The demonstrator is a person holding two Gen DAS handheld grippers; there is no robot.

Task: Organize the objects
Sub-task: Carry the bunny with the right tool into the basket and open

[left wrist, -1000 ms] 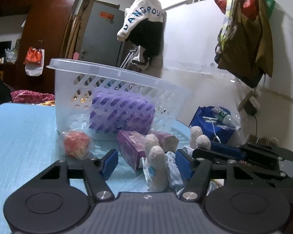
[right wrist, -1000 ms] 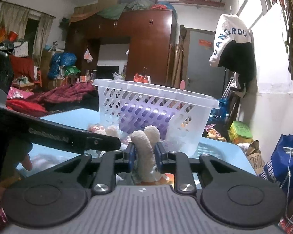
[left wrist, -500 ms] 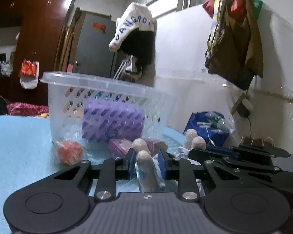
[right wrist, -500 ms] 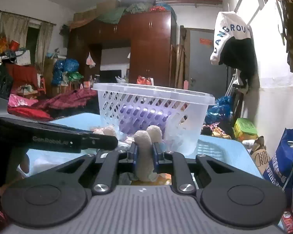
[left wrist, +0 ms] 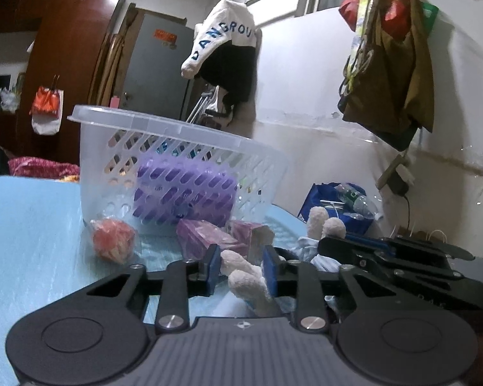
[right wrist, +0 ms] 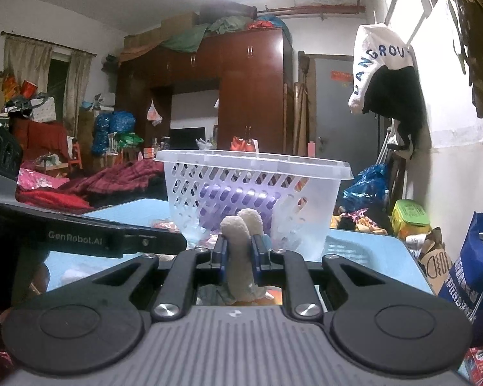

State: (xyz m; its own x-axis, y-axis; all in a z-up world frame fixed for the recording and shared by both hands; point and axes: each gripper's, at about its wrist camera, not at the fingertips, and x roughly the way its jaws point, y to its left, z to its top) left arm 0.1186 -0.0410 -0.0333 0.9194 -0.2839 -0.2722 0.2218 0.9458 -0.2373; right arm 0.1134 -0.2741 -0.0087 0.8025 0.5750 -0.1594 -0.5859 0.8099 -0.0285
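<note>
A clear lattice basket (left wrist: pixel 164 167) stands on the blue table, also in the right wrist view (right wrist: pixel 251 186), with a purple pack (left wrist: pixel 183 193) inside. My left gripper (left wrist: pixel 241 268) is shut on a white fluffy plush piece (left wrist: pixel 248 280), held tilted above the table. My right gripper (right wrist: pixel 239 252) is shut on another white fluffy plush piece (right wrist: pixel 240 257), held upright in front of the basket; it also shows in the left wrist view (left wrist: pixel 325 225). A red wrapped ball (left wrist: pixel 112 241) and purple boxes (left wrist: pixel 206 238) lie beside the basket.
The blue table (left wrist: pixel 29 225) spreads to the left. A white wall with hanging bags (left wrist: pixel 389 64) is on the right. A blue bag with bottles (left wrist: pixel 338 206) sits beyond the table edge. The left gripper's body (right wrist: pixel 80 234) crosses the right wrist view.
My left gripper closed on the white plush piece and lifted it, so it now tilts. My right gripper kept its hold and rose slightly.
</note>
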